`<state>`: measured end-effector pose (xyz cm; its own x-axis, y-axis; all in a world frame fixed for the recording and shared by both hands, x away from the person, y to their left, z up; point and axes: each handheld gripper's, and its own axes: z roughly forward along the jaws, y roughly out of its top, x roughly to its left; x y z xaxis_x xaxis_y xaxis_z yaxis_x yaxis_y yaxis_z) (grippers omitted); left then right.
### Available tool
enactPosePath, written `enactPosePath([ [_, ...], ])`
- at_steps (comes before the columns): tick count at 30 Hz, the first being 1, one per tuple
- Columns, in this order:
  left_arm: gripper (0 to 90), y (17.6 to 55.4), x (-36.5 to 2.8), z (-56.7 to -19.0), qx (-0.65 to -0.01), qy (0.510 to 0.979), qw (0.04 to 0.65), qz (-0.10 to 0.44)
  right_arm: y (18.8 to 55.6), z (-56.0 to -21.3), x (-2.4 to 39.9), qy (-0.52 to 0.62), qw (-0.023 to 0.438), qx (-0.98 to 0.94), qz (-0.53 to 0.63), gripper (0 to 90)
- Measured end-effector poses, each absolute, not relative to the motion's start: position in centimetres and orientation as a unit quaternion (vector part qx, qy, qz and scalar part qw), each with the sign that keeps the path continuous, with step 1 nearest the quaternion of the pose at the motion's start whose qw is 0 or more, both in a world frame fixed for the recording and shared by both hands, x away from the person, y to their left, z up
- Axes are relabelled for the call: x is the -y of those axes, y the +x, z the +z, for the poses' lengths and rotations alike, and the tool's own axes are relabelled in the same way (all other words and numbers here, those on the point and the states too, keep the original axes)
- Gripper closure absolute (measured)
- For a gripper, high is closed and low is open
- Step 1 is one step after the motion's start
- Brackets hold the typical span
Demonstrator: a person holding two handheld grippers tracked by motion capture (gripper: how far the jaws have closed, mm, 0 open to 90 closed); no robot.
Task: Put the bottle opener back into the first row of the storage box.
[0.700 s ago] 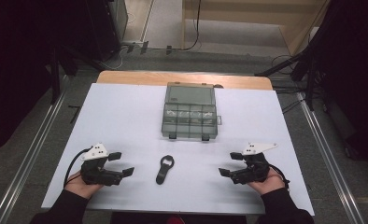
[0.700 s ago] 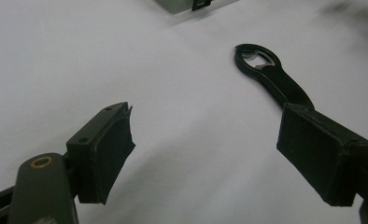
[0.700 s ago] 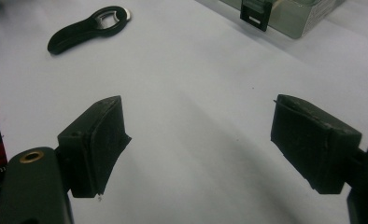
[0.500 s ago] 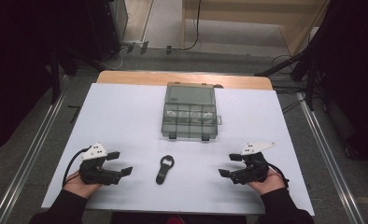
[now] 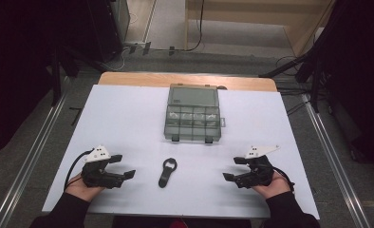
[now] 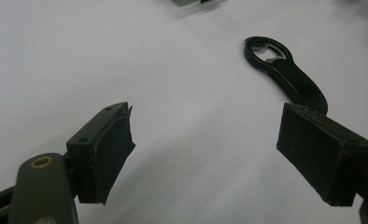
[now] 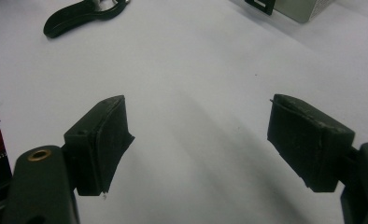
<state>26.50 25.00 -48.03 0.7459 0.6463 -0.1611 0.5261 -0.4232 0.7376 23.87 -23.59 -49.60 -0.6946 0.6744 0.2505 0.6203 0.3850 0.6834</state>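
A black bottle opener [image 5: 166,172] lies flat on the white table sheet [image 5: 128,123] near the front edge, between my two hands. My left gripper [image 5: 122,167] rests low at the front left, jaws wide open and empty, pointing toward the opener [image 6: 285,74]. At the front right my right gripper [image 5: 232,169] is also open with nothing between its jaws; the opener [image 7: 81,14] lies ahead to its left. A grey compartment box [image 5: 192,114] with a closed clear lid sits at the table's middle back.
The wooden table edge [image 5: 185,79] runs along the back. Metal rails [image 5: 28,161] flank the table on both sides. A corner of the box [image 7: 294,8] shows ahead of the right gripper. White sheet lies open around both hands.
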Motion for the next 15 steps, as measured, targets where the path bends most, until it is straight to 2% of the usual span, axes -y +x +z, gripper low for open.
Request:
enactPosePath([
  [15,17.6,26.57,-24.8,-48.02,-0.345,0.842,0.409,0.072,23.97,-49.78,23.3,0.386,0.027,-0.84,0.381,21.6],
])
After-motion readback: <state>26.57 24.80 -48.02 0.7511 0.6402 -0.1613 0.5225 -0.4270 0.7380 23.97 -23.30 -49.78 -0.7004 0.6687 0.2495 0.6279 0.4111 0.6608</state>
